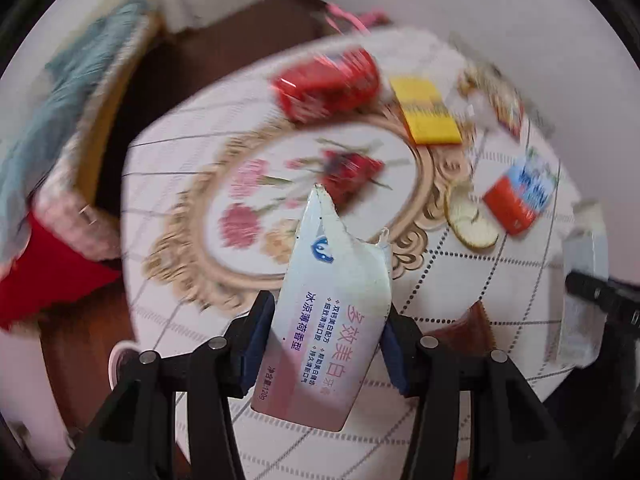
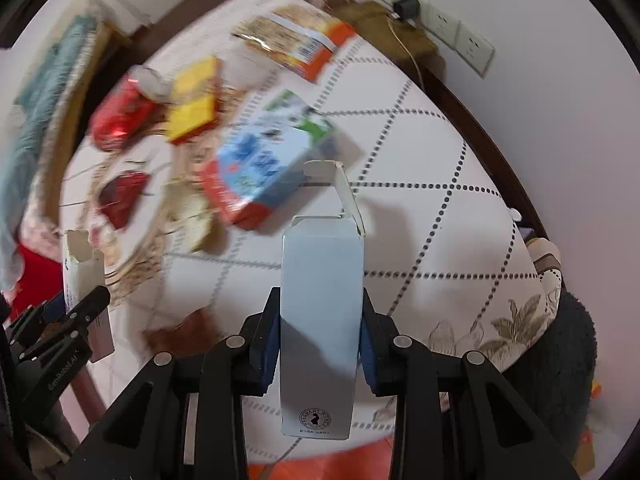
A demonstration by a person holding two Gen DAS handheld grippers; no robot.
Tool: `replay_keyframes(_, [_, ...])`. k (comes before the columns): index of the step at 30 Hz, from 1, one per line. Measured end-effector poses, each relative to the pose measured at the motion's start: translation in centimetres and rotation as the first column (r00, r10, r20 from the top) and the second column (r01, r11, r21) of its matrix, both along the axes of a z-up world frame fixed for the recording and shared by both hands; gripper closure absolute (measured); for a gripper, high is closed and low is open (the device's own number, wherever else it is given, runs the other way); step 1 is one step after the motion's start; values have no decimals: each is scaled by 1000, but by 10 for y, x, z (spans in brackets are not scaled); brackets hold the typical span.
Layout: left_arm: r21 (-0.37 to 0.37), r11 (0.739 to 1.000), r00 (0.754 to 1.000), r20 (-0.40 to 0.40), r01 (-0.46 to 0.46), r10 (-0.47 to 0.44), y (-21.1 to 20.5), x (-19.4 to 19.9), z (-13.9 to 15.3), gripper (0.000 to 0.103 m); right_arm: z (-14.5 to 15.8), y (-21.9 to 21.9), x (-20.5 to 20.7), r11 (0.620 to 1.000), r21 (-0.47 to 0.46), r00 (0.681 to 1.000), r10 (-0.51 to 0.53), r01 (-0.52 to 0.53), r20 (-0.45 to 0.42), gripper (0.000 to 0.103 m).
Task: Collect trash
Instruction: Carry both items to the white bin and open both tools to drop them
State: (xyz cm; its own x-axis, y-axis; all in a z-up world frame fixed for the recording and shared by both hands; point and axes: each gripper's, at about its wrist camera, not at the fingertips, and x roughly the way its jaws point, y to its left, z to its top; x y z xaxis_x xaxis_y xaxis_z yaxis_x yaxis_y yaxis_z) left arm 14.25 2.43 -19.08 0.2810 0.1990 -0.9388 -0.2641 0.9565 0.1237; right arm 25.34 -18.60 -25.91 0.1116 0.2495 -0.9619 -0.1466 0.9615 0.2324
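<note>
My left gripper (image 1: 326, 338) is shut on a torn toothpaste box (image 1: 332, 312) with Chinese print, held above the round table (image 1: 168, 168). My right gripper (image 2: 320, 340) is shut on a pale blue carton (image 2: 322, 312) with an open top flap. The left gripper and its torn box also show at the left of the right wrist view (image 2: 80, 272). On the table lie a red can (image 1: 326, 84), a yellow box (image 1: 426, 110), a red wrapper (image 1: 350, 174), a blue and orange milk carton (image 2: 264, 168), and a snack packet (image 2: 296, 42).
The table has a white cloth with a dotted grid and a flower medallion. A brown wrapper (image 2: 184, 330) lies near its front edge. A basket with teal cloth (image 1: 60, 120) stands to the left. Wall sockets with a charger (image 2: 406, 8) are behind the table.
</note>
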Motion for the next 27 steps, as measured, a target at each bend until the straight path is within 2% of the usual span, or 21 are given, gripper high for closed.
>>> replay_keyframes(3, [6, 995, 992, 78, -97, 97, 7, -12, 26, 56, 29, 12, -17, 997, 26, 996, 69, -71, 62, 68])
replay_keyframes(4, [7, 992, 988, 98, -124, 123, 22, -4, 24, 56, 38, 17, -22, 995, 37, 993, 92, -96, 79, 68])
replay_keyframes(8, [15, 970, 955, 181, -241, 235, 60, -44, 53, 56, 73, 52, -42, 976, 91, 973, 184, -198, 143, 68])
replay_keyframes(12, [30, 941, 916, 241, -337, 320, 95, -91, 74, 56, 98, 99, -62, 938, 160, 943, 280, -308, 177, 68])
replay_keyframes(15, [40, 916, 887, 271, -399, 374, 123, -123, 82, 56, 108, 148, -86, 890, 211, 911, 369, -404, 186, 68])
replay_keyframes(19, [31, 868, 834, 296, -495, 466, 169, -168, 84, 56, 111, 220, -122, 824, 238, 857, 481, -514, 186, 68])
replay_keyframes(22, [-13, 821, 786, 283, -570, 550, 211, -201, 72, 56, 103, 279, -150, 772, 262, 815, 554, -579, 167, 68])
replay_keyframes(26, [-128, 748, 714, 230, -651, 661, 267, -238, 36, 56, 76, 355, -184, 715, 270, 760, 638, -645, 126, 68])
replay_keyframes(27, [-165, 727, 696, 209, -667, 687, 282, -247, 22, 56, 61, 380, -194, 699, 263, 739, 665, -666, 105, 68])
